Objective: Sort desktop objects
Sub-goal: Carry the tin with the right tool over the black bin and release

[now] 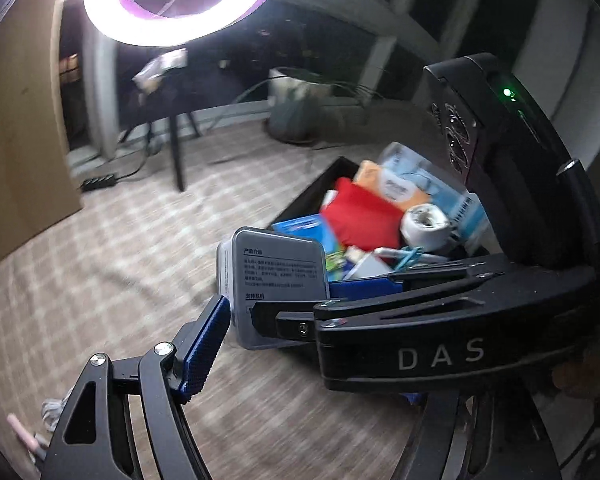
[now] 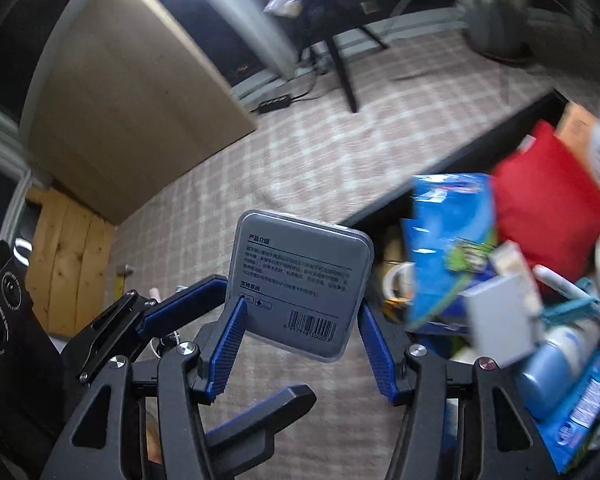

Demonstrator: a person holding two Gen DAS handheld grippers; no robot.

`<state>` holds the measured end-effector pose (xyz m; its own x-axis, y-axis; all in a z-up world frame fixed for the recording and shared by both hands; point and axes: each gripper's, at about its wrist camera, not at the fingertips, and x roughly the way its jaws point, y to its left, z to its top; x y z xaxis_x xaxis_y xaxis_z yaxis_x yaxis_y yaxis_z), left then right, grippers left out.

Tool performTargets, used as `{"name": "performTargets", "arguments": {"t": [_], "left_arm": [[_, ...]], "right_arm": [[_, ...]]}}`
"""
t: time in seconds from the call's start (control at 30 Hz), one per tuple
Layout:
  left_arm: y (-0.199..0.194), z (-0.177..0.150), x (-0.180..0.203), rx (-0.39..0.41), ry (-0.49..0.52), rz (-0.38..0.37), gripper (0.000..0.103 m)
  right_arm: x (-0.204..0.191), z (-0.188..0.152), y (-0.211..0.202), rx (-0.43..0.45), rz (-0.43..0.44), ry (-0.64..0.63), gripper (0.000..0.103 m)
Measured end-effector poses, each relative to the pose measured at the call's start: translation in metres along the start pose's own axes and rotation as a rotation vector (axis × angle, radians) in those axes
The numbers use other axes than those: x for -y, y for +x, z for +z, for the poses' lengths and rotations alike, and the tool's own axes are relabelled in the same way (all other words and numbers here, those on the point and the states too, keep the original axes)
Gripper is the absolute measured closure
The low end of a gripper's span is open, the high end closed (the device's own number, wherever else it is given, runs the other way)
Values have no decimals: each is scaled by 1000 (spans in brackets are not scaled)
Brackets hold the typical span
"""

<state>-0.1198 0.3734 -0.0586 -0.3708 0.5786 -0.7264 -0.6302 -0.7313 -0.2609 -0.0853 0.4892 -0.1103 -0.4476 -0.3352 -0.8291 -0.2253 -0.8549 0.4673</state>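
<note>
A grey square box with printed text and a barcode (image 2: 300,284) is held up in the air near the near-left corner of a black bin (image 2: 472,152). My right gripper (image 2: 302,332) is shut on the box, one blue finger on each side of it. The box also shows in the left wrist view (image 1: 278,280). My left gripper (image 1: 276,320) has its left blue finger (image 1: 204,348) against the box's left side. The right gripper's body crosses in front and hides the left gripper's other finger.
The black bin (image 1: 300,200) holds a red pouch (image 1: 360,216), a tape roll (image 1: 424,224), blue packets (image 2: 448,240), a white box (image 2: 500,312) and pens. A checked cloth (image 1: 132,264) covers the table. A ring light (image 1: 172,4), a brown board (image 2: 120,112) and a plant pot (image 1: 296,108) stand behind.
</note>
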Motion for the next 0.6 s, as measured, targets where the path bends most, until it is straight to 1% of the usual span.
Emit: {"name": "performTargets", "arguments": {"t": [0.07,0.37,0.5,0.6], "left_arm": [[11,6,14,-12,5,-28,27],[49,31,89,-32,96,-123,27],[63,37,113,-45,120,-148,27],[71,39,124,-56,136,-155,27]], "right_arm": [[17,-1,-12,21,-17,23,50],[86,-8,-63,87,-69,120,50],[111,-9,-78,99,-85,147,50],[125,-10,-83,101,-91,161,50]]}}
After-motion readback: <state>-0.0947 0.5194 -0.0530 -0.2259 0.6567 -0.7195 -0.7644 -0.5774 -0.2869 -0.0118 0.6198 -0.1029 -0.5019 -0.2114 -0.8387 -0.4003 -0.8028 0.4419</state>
